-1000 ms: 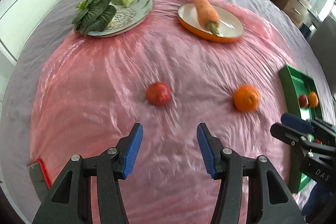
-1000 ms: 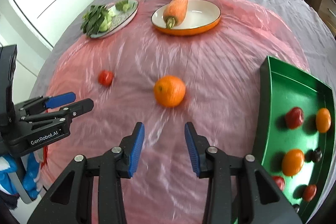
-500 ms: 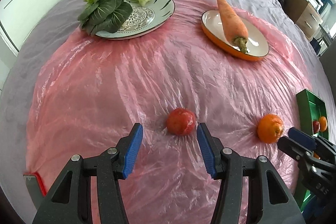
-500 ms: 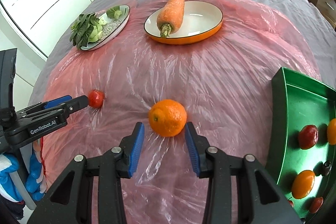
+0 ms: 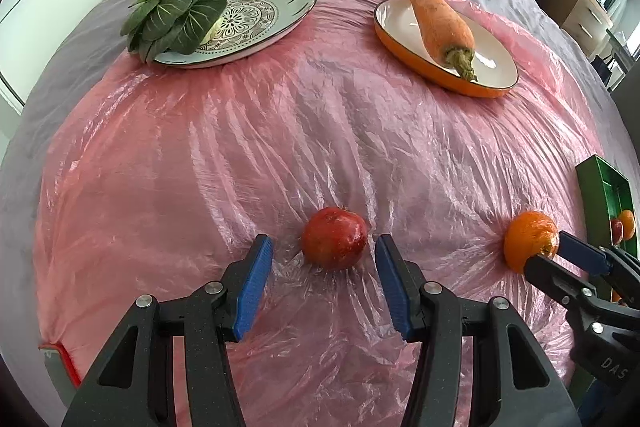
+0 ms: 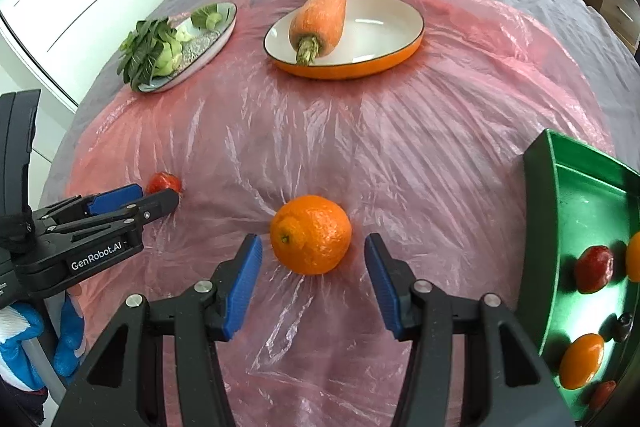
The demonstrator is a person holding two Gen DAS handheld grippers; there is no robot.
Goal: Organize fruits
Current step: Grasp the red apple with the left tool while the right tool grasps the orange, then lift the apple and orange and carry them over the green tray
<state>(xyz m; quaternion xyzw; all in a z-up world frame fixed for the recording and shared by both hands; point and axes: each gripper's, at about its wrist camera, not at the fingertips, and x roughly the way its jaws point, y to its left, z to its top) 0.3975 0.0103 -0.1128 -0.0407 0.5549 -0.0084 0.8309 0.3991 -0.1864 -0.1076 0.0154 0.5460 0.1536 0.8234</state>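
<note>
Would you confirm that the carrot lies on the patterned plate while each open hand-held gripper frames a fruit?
Not quite: the carrot lies on the orange-rimmed dish, as the left wrist view shows; the patterned plate holds leafy greens. The rest is right.

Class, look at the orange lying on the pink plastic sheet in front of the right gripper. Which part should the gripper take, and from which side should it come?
Grip the orange across its widest middle, blue pads on its left and right flanks. It is round, with its stem dimple facing the camera, so probably no side grips better. The right gripper, open and already straddling it, should come straight forward and low, closing on the fruit rather than the loose pink sheet.
</note>
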